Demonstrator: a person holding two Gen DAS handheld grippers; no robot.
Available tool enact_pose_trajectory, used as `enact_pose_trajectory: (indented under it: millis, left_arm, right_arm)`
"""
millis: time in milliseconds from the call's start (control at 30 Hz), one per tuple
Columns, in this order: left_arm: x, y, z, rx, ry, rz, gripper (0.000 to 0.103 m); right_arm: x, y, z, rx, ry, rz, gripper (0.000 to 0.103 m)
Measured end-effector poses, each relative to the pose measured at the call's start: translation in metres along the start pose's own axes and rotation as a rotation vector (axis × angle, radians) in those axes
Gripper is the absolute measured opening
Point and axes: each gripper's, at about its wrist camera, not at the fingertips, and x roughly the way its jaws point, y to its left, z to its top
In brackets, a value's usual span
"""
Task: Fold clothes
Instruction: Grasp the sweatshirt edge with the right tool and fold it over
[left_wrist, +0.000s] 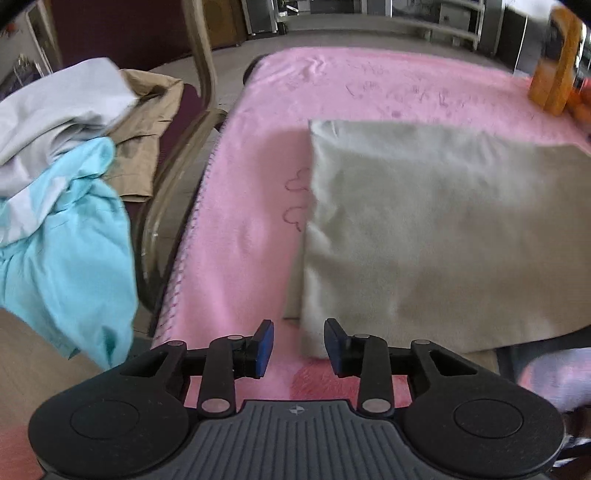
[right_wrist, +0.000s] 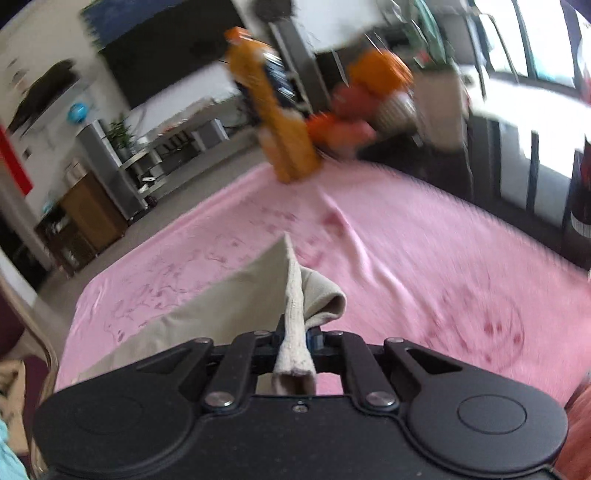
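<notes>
2 grippers: left gripper spread, empty; right gripper pinching beige cloth over pink blanket.

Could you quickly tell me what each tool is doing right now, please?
Left tool: open, holding nothing, poised at the near corner of the folded beige cloth garment.
Right tool: closed on an edge of that garment.

A pink blanket covers the surface — a beige garment lies on it.
</notes>
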Motion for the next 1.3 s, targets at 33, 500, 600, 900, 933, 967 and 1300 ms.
enact_pose_trajectory:
  millis: [33, 500, 600, 900, 933, 967, 1300]
  left_arm:
    - [-0.009, 0.008, 0.000, -0.014, -0.012, -0.024, 0.034]
    - [-0.044, 0.088, 0.006, -0.171, -0.169, -0.038, 0.035]
    - [-0.040, 0.094, 0.006, -0.211, -0.160, -0.055, 0.034]
    - [-0.037, 0.101, 0.006, -0.268, -0.165, -0.093, 0.034]
    - [-0.037, 0.100, 0.006, -0.267, -0.166, -0.092, 0.034]
    - [-0.037, 0.100, 0.007, -0.266, -0.166, -0.092, 0.034]
    - [-0.033, 0.106, 0.006, -0.288, -0.146, -0.081, 0.034]
  right_arm:
    - [-0.007, 0.012, 0.000, -0.045, -0.017, 0.003, 0.007]
    - [-0.045, 0.224, -0.121, -0.814, -0.002, 0.318, 0.007]
    - [-0.029, 0.240, -0.153, -0.899, 0.115, 0.334, 0.007]
    - [-0.037, 0.236, -0.124, -0.682, 0.117, 0.383, 0.007]
    - [-0.041, 0.237, -0.121, -0.676, 0.097, 0.394, 0.007]
    - [-0.045, 0.238, -0.119, -0.675, 0.087, 0.408, 0.007]
    - [-0.034, 0.249, -0.149, -0.883, 0.217, 0.496, 0.013]
